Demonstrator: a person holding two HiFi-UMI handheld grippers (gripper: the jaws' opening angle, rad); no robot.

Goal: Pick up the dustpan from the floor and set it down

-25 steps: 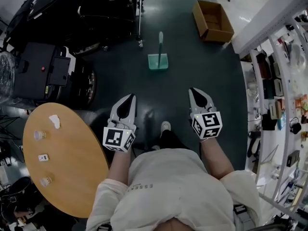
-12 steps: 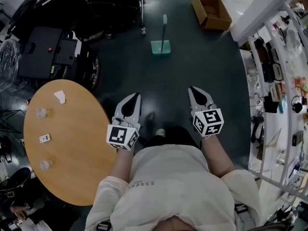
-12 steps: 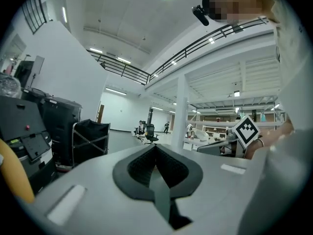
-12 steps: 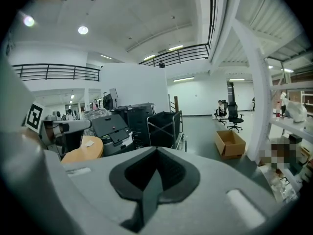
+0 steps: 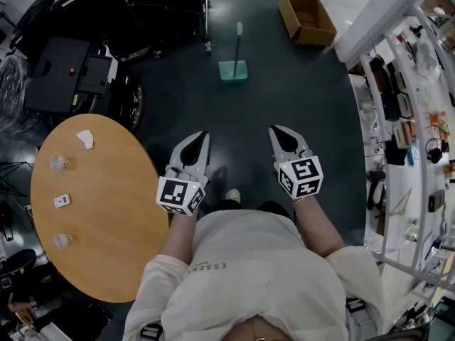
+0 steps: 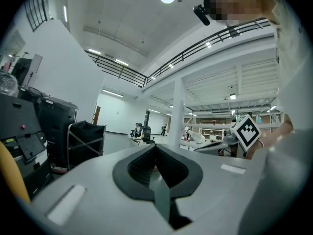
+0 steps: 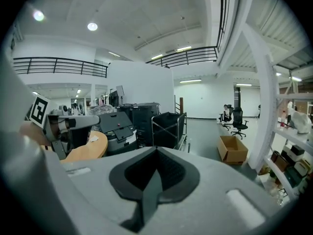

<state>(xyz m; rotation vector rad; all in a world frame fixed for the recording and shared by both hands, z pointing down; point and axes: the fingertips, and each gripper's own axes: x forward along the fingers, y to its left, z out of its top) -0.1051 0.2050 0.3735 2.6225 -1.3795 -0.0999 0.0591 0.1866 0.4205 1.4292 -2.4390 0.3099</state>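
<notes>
The pale green dustpan (image 5: 233,70) stands on the dark floor ahead of me, its long handle (image 5: 238,40) rising upright. It shows only in the head view. My left gripper (image 5: 201,135) and right gripper (image 5: 274,129) are held side by side, well short of the dustpan and apart from it. Both are shut with nothing between their jaws. In the left gripper view the left gripper (image 6: 155,146) points level across the room. In the right gripper view the right gripper (image 7: 156,150) is tipped slightly down toward the floor.
A round wooden table (image 5: 106,219) with small items sits at my left. Black machines (image 5: 71,77) and a black cart (image 5: 163,9) stand at the back left. An open cardboard box (image 5: 307,18) lies beyond the dustpan on the right, and shelving (image 5: 405,119) lines the right side.
The whole view has shifted: the dustpan now sits higher in the head view and more of the table shows. Both grippers stay shut and side by side.
</notes>
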